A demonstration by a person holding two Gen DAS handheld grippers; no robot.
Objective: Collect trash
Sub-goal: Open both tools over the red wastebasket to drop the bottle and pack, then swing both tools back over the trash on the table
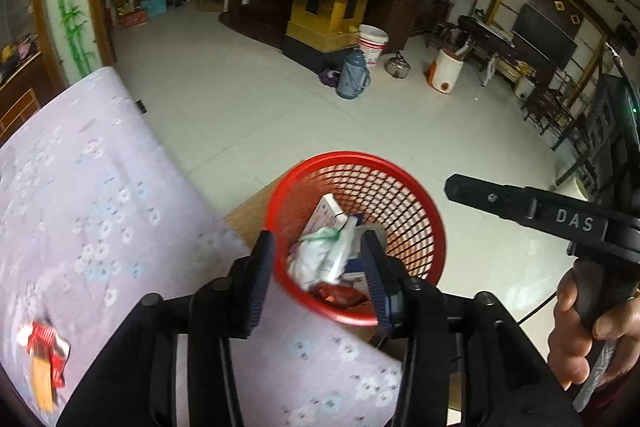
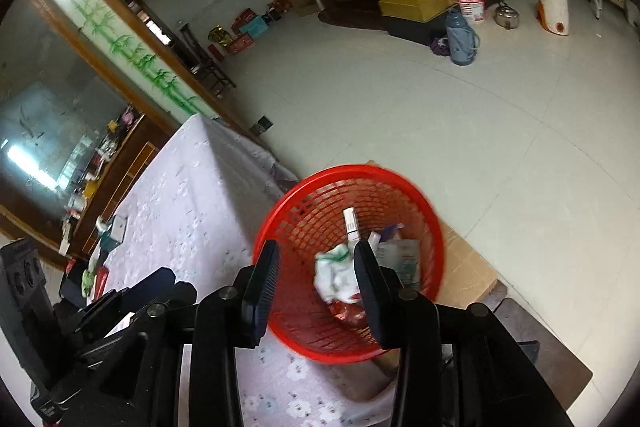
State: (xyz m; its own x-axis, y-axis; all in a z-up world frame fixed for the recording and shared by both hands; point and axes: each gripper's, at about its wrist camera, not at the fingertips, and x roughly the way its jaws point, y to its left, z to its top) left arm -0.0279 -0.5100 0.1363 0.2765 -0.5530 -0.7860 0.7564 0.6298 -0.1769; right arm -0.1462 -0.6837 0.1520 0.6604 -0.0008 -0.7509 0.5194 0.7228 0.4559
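I count one red plastic mesh basket [image 1: 404, 195]. Inside it I make out one white crumpled wrapper with green print [image 1: 326, 255], one white cardboard box [image 1: 328, 213], one red foil packet [image 1: 340, 297] and one white tube [image 2: 351, 223]; anything beneath is too jumbled to count. On the lilac floral-cloth surface [image 1: 100, 195] I log one red-and-white torn wrapper [image 1: 44, 341] and one orange card strip [image 1: 42, 383]. On the floor: one blue thermos flask [image 1: 352, 75], one white bucket [image 1: 373, 45], one metal kettle [image 1: 397, 64].

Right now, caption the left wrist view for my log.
Open left gripper above red basket of trash; red wrapper remains on table.
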